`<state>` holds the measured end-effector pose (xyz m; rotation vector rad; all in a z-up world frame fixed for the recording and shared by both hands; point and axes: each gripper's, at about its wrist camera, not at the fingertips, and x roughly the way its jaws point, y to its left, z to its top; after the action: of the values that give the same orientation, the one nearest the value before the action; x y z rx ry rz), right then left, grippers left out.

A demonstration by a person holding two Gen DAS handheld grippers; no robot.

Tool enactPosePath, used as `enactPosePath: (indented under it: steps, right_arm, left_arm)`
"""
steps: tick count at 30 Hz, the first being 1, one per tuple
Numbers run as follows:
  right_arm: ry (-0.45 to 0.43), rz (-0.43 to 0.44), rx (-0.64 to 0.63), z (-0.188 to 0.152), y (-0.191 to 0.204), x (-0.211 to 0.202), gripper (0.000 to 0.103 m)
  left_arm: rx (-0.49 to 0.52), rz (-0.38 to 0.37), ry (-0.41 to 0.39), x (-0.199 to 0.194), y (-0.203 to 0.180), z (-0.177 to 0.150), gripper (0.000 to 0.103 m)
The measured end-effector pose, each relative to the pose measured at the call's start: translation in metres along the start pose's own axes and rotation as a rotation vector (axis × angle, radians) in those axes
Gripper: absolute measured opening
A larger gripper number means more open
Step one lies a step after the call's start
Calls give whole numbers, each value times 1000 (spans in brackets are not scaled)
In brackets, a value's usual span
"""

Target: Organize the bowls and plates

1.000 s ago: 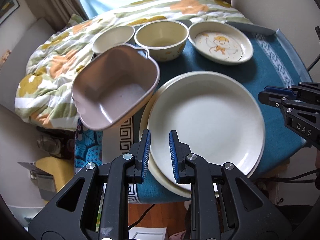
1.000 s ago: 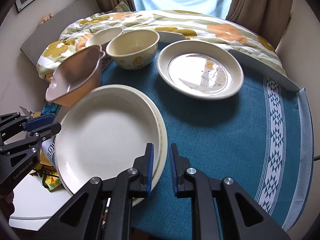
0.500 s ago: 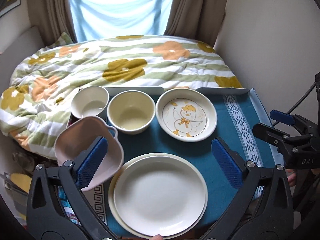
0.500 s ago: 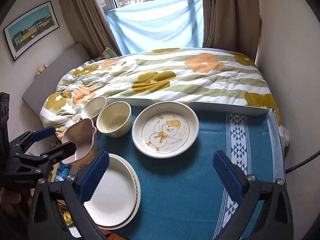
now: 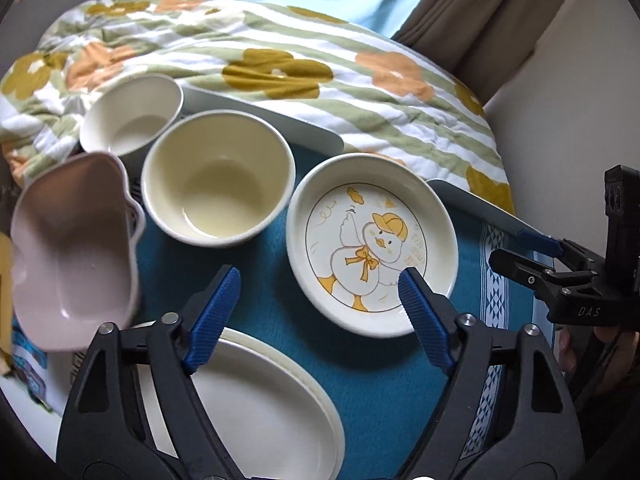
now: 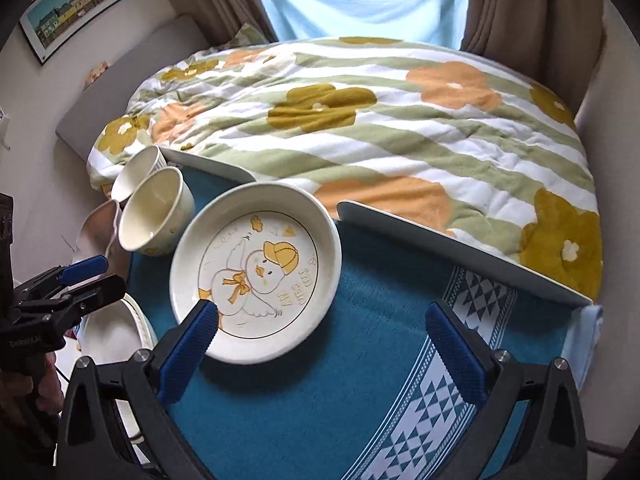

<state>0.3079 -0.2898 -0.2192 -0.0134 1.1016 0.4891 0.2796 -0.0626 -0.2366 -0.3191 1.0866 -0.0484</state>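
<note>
both tools were spread wide and held nothing: the left tool (image 5: pixel 320 316) hung over the near edge of the counter (image 5: pixel 276 312), between the plate stack and the duck dish, and the right tool (image 6: pixel 324 344) hung over the blue cloth with its left finger above the near rim of the duck dish.

going left to right across the counter, the pink bowl (image 5: pixel 72 256) sat tilted at the left edge, apparently leaning on something below it. behind it stood the small white bowl (image 5: pixel 130 120), and just beside that the cream bowl (image 5: pixel 218 176); the three were close together but none was nested in another. in front of them lay the two white plates (image 5: pixel 260 404), one on the other, which looked like the only finished part of the job. the duck dish (image 5: pixel 372 240) sat alone to the right, apart from the stack.

by my reading, the plates were partly gathered, while the bowls and the duck dish were left to sort.

a second earlier both tools were nearly closed at the rim of the plate stack. half a second earlier they were wide open and raised well back. at this moment they had come in closer toward the duck dish, and the dishes lay as before.
</note>
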Motion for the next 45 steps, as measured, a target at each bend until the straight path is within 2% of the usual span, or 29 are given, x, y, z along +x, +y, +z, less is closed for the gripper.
enactPosePath:
  steps: [2,4,7,9,11,13,16,18,26,29,32,38,45]
  right_arm:
    - [32,45,-20,6,-11,19,101]
    - [54,74,-36,10,-17,35,81]
    - [85,103,-69,14,-22,55,61]
    - [101,127,-87,14,-22,65,54]
    - [111,143,-105,16,-21,72,47]
    - [119,160,-114,17,-20,79,34]
    - [115,167,-130,19,-18,84,27]
    - [120,169,-143,19,-16,86,19]
    - [108,169,-148,20,-17,85,16]
    - [91,187,-135,19,-19,78,16]
    - [80,169,-146,17,-15,70,16]
    - [16,147,-146,14,-6,37,16]
    - [-75,78,-119,-3,34,-21,16]
  left_arm:
    - [-50,-2,25,18,4,-1,64]
    - [-86,3,51,35,8,-2,58]
    - [-128,5,74,53,12,-3,47]
    - [-139,13,81,61,12,-4,44]
    - [-141,16,89,67,11,-4,35]
    - [-140,24,94,71,10,-3,30]
    - [-141,53,98,77,11,-4,17]
    - [-138,61,106,80,11,-4,14]
    - [-95,100,103,77,5,-1,14]
    - [-78,96,86,69,3,0,14]
    - [-50,99,72,59,-3,4,14]
    - [-5,60,25,24,-7,4,14]
    - [95,-18,-14,-37,2,0,14]
